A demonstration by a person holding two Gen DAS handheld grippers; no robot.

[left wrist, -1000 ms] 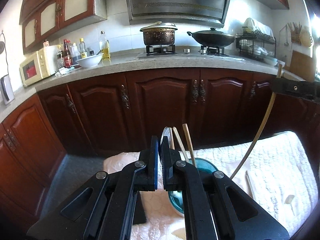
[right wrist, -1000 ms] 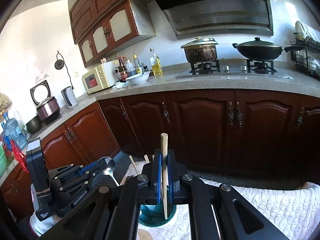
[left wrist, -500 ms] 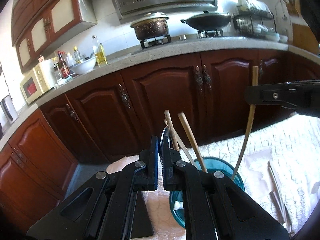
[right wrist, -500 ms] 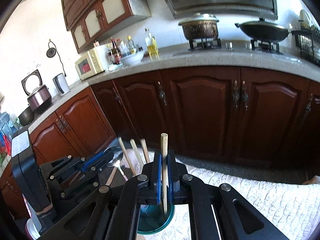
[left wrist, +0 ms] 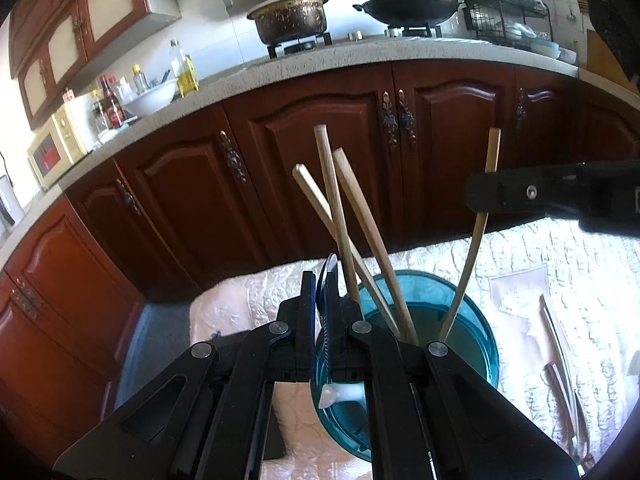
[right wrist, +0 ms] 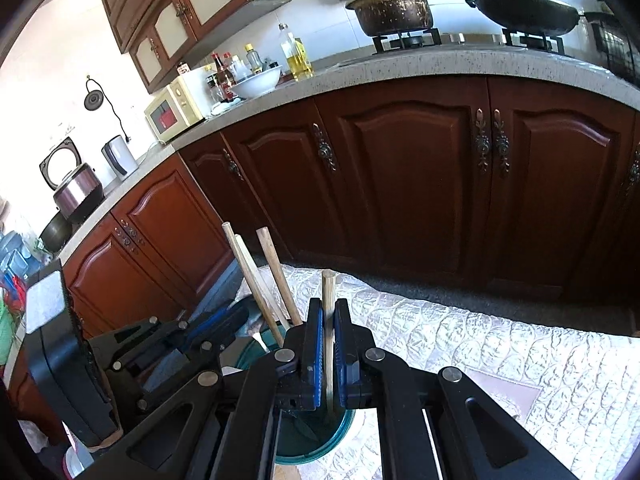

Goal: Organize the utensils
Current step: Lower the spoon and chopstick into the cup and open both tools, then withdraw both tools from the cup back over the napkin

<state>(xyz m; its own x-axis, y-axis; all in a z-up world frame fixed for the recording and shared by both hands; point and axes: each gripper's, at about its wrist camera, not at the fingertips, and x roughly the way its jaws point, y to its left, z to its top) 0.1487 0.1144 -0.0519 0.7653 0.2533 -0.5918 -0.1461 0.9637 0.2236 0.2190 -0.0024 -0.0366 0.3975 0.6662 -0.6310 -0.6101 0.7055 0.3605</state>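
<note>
Both claws lower, nearer cup.

Teal cup, pale chopsticks, red-brown cabinets

The cup is see-through teal; the chopsticks are pale wood; the quilted cloth is white with a scalloped pattern; the hand-held gripper is black with blue pads.

A home kitchen: gas stove, wok, wooden cabinets, microwave.
</note>
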